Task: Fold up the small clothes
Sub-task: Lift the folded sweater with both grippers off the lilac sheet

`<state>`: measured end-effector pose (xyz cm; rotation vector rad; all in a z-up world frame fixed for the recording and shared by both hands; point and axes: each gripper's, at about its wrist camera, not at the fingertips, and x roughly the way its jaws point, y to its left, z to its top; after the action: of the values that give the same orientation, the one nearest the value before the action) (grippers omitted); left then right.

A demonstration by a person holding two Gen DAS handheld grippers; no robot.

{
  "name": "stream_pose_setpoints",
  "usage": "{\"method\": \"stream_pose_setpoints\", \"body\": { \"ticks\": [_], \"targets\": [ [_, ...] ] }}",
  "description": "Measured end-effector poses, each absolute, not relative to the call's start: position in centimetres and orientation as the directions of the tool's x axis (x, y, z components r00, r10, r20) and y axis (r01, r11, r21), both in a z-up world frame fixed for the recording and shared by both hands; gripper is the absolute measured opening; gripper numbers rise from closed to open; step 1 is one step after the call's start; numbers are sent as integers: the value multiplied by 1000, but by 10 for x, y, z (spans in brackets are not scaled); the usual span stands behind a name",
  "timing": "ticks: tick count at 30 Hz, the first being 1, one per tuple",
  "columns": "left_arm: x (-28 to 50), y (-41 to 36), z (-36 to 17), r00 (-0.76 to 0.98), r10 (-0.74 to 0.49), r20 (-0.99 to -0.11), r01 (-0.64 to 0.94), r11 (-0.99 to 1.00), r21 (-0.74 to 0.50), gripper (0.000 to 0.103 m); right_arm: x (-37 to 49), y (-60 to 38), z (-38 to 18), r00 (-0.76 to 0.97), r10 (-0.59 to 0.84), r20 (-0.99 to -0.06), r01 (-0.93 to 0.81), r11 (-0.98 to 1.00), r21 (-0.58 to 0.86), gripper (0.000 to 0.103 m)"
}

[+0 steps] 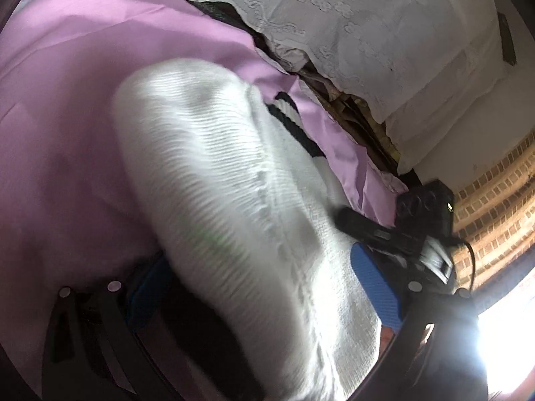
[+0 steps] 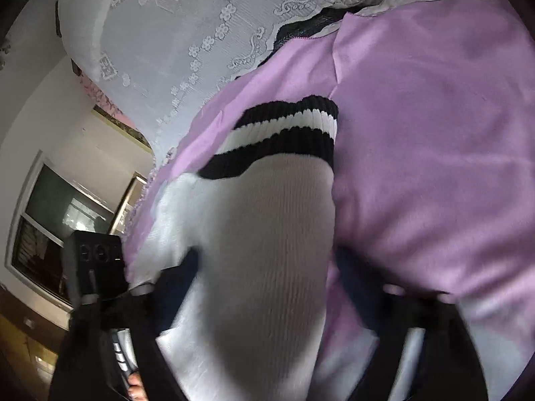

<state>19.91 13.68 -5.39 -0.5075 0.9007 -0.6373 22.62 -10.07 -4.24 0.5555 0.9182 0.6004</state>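
Observation:
A white ribbed sock [image 1: 217, 167] with a black-and-white striped cuff [image 2: 287, 133] lies on a pink cloth [image 1: 67, 100]. In the left wrist view its toe end points away, and my left gripper [image 1: 260, 284] straddles it with the blue pads [image 1: 374, 284] wide apart and the sock flat and uncrumpled between them. In the right wrist view the sock [image 2: 267, 234] runs up to the cuff between my right gripper's [image 2: 267, 284] dark fingers [image 2: 357, 280]. A strip of pink cloth [image 2: 434, 133] shows between sock and right finger, so the jaws stand open around it.
A white lace cover [image 1: 367, 33] borders the pink cloth at the back, with dark clutter [image 1: 351, 110] in the gap. A brick wall [image 1: 495, 207] and bright glare are at the right. The other tool's black housing [image 2: 97, 257] is at the left, before a window [image 2: 50, 220].

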Motion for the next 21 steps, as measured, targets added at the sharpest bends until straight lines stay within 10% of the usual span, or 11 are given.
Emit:
{"method": "stream_pose_setpoints", "body": {
  "ticks": [21],
  "targets": [
    [211,133,-60,448,-705,-550,285,695,-660,74,224,-105,-44,477,706,-524,-269,685,677,60]
  ]
}}
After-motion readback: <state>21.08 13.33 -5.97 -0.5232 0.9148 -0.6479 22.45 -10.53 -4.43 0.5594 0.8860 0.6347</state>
